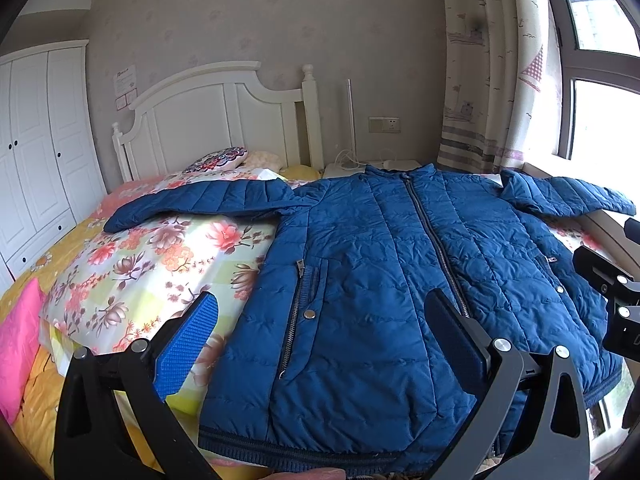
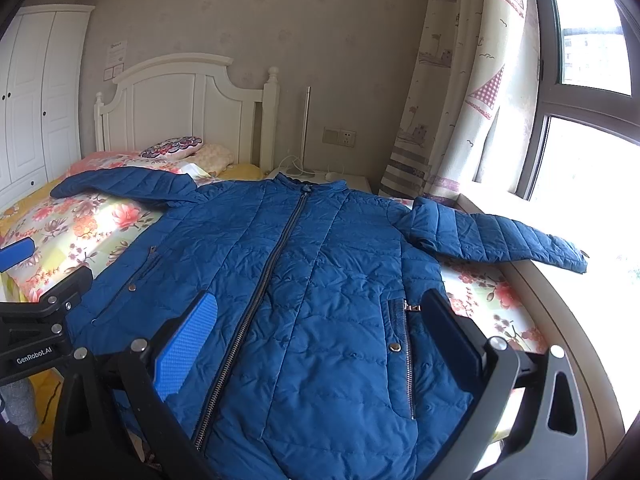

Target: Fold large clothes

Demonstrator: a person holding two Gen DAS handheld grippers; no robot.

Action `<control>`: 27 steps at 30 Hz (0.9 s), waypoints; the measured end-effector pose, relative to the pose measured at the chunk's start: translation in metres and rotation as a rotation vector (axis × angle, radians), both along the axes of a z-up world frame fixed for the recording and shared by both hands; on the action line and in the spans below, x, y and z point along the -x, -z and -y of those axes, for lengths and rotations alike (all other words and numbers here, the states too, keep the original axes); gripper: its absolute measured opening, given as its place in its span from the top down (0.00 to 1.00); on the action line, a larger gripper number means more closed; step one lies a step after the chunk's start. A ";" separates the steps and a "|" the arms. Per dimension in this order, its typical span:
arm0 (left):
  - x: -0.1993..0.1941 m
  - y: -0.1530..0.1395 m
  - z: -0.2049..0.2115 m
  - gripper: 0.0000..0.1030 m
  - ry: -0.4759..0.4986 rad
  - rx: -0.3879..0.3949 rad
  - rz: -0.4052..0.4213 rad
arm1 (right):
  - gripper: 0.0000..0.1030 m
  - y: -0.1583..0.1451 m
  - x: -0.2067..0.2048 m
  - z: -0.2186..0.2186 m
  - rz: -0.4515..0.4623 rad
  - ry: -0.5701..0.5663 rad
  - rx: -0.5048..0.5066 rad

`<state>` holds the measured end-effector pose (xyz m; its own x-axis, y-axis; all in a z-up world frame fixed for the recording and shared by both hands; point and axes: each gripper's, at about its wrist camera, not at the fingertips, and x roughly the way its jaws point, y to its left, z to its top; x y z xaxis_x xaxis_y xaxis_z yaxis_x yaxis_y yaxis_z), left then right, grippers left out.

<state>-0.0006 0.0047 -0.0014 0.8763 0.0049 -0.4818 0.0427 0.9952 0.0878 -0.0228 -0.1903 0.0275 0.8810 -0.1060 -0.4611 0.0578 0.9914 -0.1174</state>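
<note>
You see the jacket (image 1: 380, 264) spread flat on the bed (image 1: 132, 264), filling the frame's centre and right, with its sleeves out to either side. Cushions (image 1: 218, 159) lie behind it before the headboard (image 1: 216, 116); wardrobe (image 1: 36, 152) far left, window (image 1: 600, 92) upper right.

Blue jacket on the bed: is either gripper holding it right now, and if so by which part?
Nothing is held. The left gripper and right gripper are both open above the blue jacket, which lies spread flat and zipped on the bed.
</note>
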 end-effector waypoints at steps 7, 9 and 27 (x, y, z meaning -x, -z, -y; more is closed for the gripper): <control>0.000 0.001 -0.001 0.04 -0.003 0.002 -0.004 | 0.02 0.000 0.000 0.000 -0.003 -0.002 -0.003; 0.000 0.002 -0.001 0.04 -0.004 0.004 -0.005 | 0.02 0.001 0.000 0.000 -0.003 -0.002 -0.003; 0.000 -0.006 -0.009 0.04 -0.028 0.005 0.014 | 0.02 0.006 -0.001 -0.002 -0.014 -0.005 -0.011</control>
